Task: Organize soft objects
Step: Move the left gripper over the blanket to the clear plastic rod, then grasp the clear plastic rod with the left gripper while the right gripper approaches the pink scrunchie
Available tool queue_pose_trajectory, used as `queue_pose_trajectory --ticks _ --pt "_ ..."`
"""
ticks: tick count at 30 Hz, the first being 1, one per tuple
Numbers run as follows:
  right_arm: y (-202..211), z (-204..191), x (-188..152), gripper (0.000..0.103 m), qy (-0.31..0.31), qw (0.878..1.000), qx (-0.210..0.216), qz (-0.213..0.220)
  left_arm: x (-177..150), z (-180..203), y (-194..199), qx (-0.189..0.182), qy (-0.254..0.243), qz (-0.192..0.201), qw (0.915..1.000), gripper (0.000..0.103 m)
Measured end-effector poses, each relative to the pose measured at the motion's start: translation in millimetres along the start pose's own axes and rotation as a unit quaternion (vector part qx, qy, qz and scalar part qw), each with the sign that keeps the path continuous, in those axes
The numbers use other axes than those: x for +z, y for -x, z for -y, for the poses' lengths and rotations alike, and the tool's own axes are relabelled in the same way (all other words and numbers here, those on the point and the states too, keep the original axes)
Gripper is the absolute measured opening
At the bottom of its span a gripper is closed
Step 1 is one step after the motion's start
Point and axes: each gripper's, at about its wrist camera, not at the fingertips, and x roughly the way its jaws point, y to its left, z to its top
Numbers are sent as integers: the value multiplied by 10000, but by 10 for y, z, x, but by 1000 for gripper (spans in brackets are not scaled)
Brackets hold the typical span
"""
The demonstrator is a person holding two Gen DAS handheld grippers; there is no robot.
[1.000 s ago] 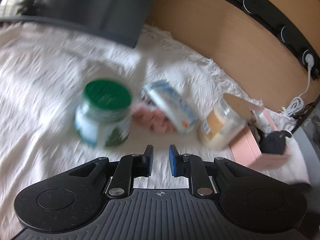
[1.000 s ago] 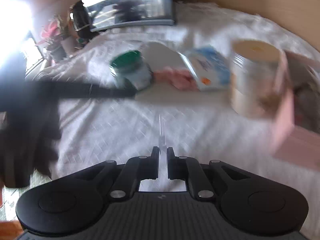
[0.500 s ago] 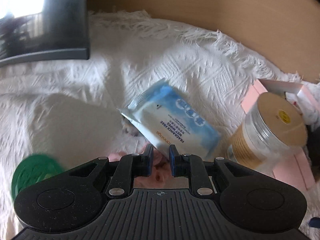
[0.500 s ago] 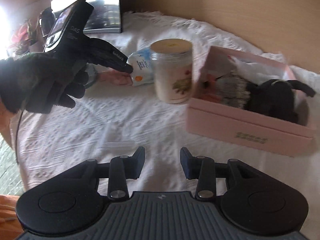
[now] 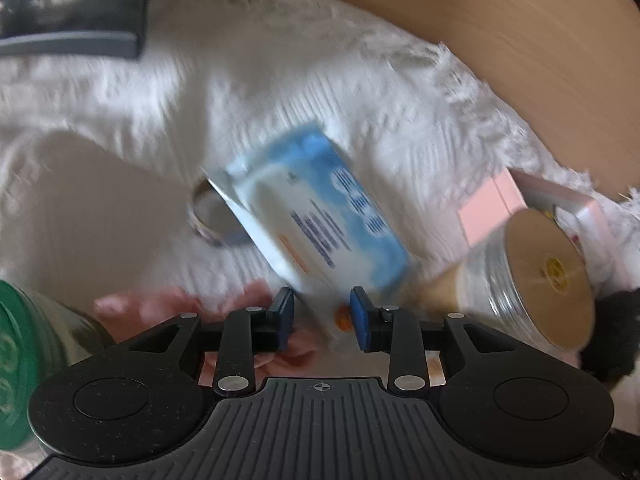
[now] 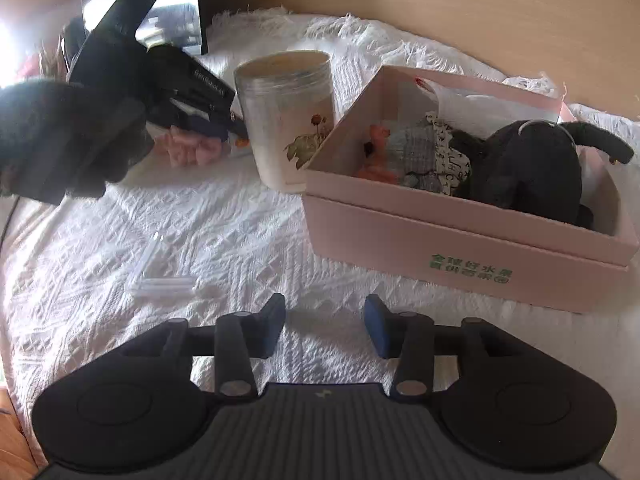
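Left wrist: left gripper (image 5: 322, 316) just opening, empty.

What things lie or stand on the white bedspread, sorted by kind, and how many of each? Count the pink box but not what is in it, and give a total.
Jars: 2, the tan-lidded jar and the green-lidded jar
Wet-wipe packs: 1, the blue pack
Pink soft items: 1
Boxes: 1, the pink box
Small rings: 1
Clear tubes: 2
Total: 8
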Motion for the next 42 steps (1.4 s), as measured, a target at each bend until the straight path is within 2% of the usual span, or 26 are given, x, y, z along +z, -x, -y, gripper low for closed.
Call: queue_pose_trajectory --ticks 4,8,11,17,20,22,25,26,29,31,37,42 --pt "3 42 -32 49 -68 9998 117 149 -115 70 36 -13 -293 -22 9996 35" --pt "17 60 -66 53 -84 9994 222 262 -250 93 114 -320 -203 -238 9990 31" --pt "26 77 -96 58 -141 9987 340 360 -380 117 193 -539 -283 -393 9974 21" --pt "51 94 -147 61 -142 9977 439 487 -699 34 414 -719 -61 -384 9967 18" --pt "55 72 -176 63 -54 9975 426 556 -868 40 526 -791 -101 -396 9960 18" --pt "53 34 -183 67 67 9977 388 554 -944 41 604 -730 -114 -382 9965 18" --pt "51 -27 -192 71 229 9978 327 535 -1058 48 839 -445 45 34 9990 20" --pt "51 -36 -196 72 257 9978 310 535 -1085 48 890 -447 152 44 9989 20" --pt "47 -48 -197 75 306 9977 301 530 -1245 91 971 -623 363 -273 9970 20" --pt "41 -68 -194 76 362 9976 282 517 -1337 200 939 -389 234 -431 9980 22" --pt "24 -124 -197 81 549 9972 215 454 -1376 441 821 66 -129 -236 9996 27" --pt "-7 -174 -183 88 759 9963 247 328 -1318 401 721 65 184 -336 9992 27"
